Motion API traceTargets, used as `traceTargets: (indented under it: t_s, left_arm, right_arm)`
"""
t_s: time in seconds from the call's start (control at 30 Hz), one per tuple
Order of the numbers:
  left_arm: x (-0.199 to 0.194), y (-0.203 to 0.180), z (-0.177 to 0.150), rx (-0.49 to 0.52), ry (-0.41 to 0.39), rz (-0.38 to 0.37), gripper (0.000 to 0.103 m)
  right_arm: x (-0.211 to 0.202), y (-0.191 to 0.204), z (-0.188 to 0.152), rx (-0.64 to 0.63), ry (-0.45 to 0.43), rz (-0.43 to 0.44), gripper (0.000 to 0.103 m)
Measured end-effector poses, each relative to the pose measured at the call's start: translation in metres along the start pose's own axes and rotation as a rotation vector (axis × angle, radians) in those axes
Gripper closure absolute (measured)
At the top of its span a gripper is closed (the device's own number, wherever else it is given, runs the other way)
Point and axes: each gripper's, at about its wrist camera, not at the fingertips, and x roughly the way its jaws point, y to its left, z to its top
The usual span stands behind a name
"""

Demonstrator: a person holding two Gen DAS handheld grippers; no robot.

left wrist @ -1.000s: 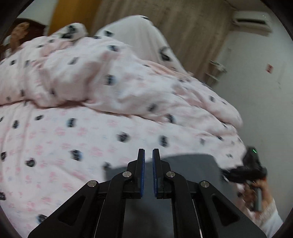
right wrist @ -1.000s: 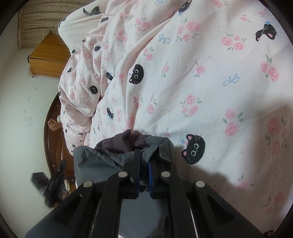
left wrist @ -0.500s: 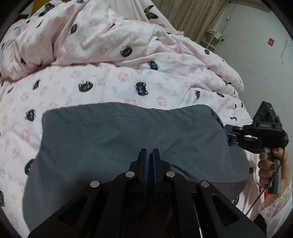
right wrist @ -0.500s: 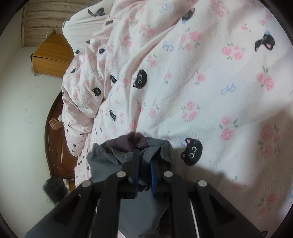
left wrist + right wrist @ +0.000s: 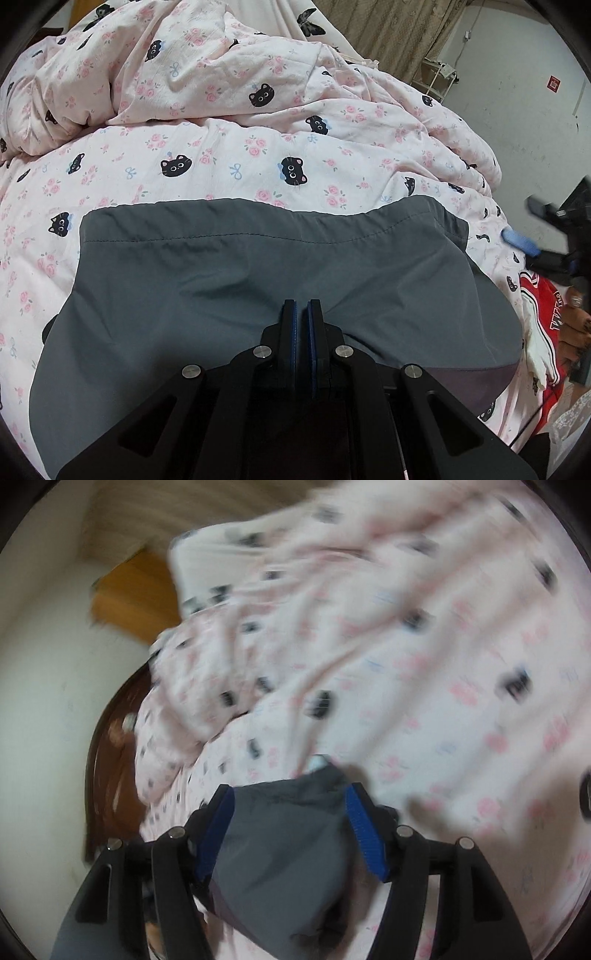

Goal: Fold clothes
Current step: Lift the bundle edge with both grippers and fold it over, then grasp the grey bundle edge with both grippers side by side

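Grey garment (image 5: 258, 273), stitched hem uppermost, spread flat on bed quilt (image 5: 229, 162); left gripper (image 5: 302, 306) fingers closed, apparently pinching its near edge; right gripper (image 5: 291, 794) fingers just opened, garment between, unpressed.

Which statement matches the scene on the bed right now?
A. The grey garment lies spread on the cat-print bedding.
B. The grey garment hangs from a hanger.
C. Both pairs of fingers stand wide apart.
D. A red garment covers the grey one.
A: the left wrist view shows the grey garment lying spread over the pink cat-print bedding.
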Motion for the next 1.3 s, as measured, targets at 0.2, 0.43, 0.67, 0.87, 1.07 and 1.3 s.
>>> traceTargets:
  t_s: [0.2, 0.43, 0.67, 0.87, 1.07, 1.3]
  left_arm:
    - [-0.003, -0.007, -0.002, 0.020, -0.036, 0.041, 0.097]
    - [0.003, 0.004, 0.001, -0.007, -0.031, 0.028, 0.097]
    - [0.021, 0.014, -0.006, -0.036, -0.001, 0.008, 0.098]
    - [0.019, 0.015, -0.003, -0.050, 0.009, -0.006, 0.098]
    - [-0.023, 0.008, 0.004, -0.040, -0.082, -0.037, 0.098]
    - [-0.068, -0.011, -0.017, 0.044, -0.168, -0.085, 0.098]
  right_arm:
    - [0.049, 0.086, -0.031, -0.287, 0.065, 0.012, 0.048]
    - [0.109, 0.068, -0.059, -0.257, 0.151, -0.191, 0.063]
    - [0.125, 0.047, -0.069, -0.300, 0.172, -0.286, 0.066]
    - [0.119, 0.059, -0.075, -0.366, 0.137, -0.326, 0.065]
    - [0.086, 0.082, -0.078, -0.412, 0.065, -0.301, 0.050]
    - [0.060, 0.123, -0.107, -0.515, 0.035, -0.263, 0.050]
